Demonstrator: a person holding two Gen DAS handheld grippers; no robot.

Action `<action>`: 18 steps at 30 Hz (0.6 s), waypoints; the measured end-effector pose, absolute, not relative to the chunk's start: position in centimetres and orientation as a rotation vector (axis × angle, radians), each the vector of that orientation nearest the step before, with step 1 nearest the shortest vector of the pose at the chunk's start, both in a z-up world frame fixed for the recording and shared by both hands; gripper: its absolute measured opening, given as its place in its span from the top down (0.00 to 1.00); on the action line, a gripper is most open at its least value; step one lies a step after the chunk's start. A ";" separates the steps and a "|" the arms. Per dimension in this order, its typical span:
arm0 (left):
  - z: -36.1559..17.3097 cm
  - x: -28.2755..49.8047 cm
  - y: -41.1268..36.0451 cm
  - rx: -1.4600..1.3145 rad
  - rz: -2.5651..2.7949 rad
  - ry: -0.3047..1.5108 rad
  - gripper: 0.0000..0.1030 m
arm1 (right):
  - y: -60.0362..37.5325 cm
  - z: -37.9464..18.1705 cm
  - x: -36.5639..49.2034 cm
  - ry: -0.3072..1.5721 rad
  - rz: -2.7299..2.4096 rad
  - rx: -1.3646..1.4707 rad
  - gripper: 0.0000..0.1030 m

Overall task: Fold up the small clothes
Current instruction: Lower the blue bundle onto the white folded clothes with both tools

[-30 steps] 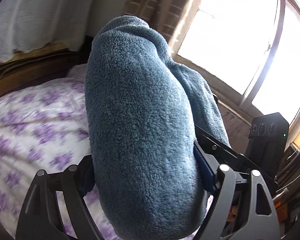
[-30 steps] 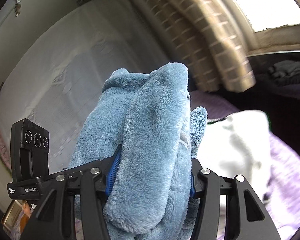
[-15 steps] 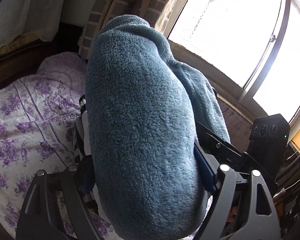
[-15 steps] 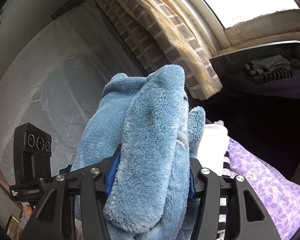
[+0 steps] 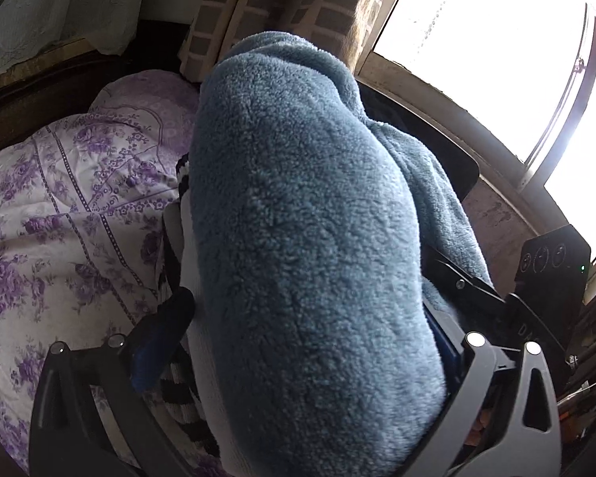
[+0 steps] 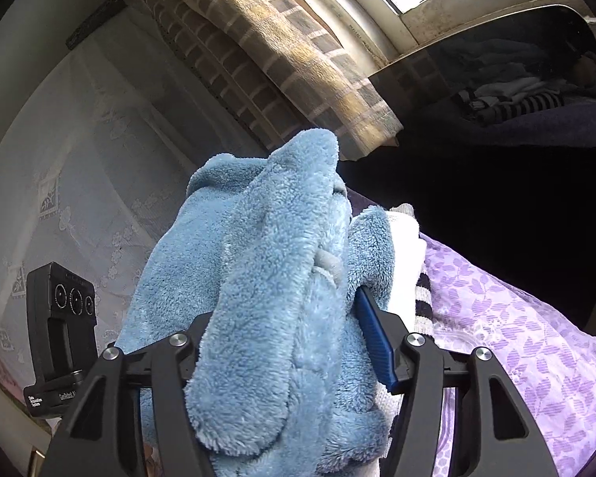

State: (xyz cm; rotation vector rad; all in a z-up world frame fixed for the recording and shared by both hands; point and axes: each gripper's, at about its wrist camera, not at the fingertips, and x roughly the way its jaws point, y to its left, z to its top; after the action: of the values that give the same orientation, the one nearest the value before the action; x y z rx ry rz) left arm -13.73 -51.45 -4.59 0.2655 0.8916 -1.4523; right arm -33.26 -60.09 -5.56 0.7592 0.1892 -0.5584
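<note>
**As both grips loosen, the blue fleece is set down on the stack**

Where half a second ago both pairs of fingers were pinched hard into the blue fleece (image 5: 310, 258), they have now let go. On the left gripper (image 5: 304, 306) the fingers are spread. The left finger's blue pad (image 5: 159, 334) stands clear of the cloth, with white and striped clothes (image 5: 178, 389) showing in the gap. The right pad is mostly covered by pile and looks to be just touching it.

On the right gripper (image 6: 278, 310) the fingers have widened less. The right pad (image 6: 373, 342) is tilted outward and bare along most of its face, while the left one is hidden behind the fleece.

The folded bundle lies between and ahead of both pairs of fingers. It appears to rest on the white and striped garments under the fingertips, which lie on the purple floral bedspread (image 5: 39, 218). Both views have also swung down toward the bed.

My reading is that this piece is folded and being released onto the pile. The next move would be to back the fingers out without dragging the fold open.

The only legible writing is small white print on the black sensor module (image 6: 59, 338) left of the right gripper's fingers. It seems to read "Data Acquisition System" and "GenRobot.AI", though the end is cut off. Faint letters on the module (image 5: 552, 274) right of the left gripper's fingers are too dim to read.
</note>
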 end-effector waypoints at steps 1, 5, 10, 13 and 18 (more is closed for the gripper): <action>-4.5 -13.7 -51.3 0.264 -1.439 0.896 0.04 | -60.0 -5.3 -33.1 0.200 -0.563 0.757 0.40; -3.4 -14.5 -49.8 0.279 -1.387 0.857 0.04 | -59.7 -4.4 -32.9 0.255 -0.627 0.744 0.16; -1.0 -16.4 -46.6 0.339 -1.305 0.683 0.04 | -59.4 -3.6 -33.6 0.262 -0.635 0.741 0.15; 0.2 -17.3 -45.0 0.353 -1.245 0.568 0.04 | -58.6 -2.2 -34.0 0.261 -0.672 0.687 0.15; 1.6 -18.4 -43.9 0.390 -1.172 0.439 0.04 | -57.0 0.5 -34.5 0.243 -0.736 0.576 0.15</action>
State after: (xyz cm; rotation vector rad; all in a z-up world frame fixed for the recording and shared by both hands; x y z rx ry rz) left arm -18.44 -43.94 1.58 0.3896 0.4392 -1.1715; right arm -34.48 -56.98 0.48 0.5759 0.2427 -0.7356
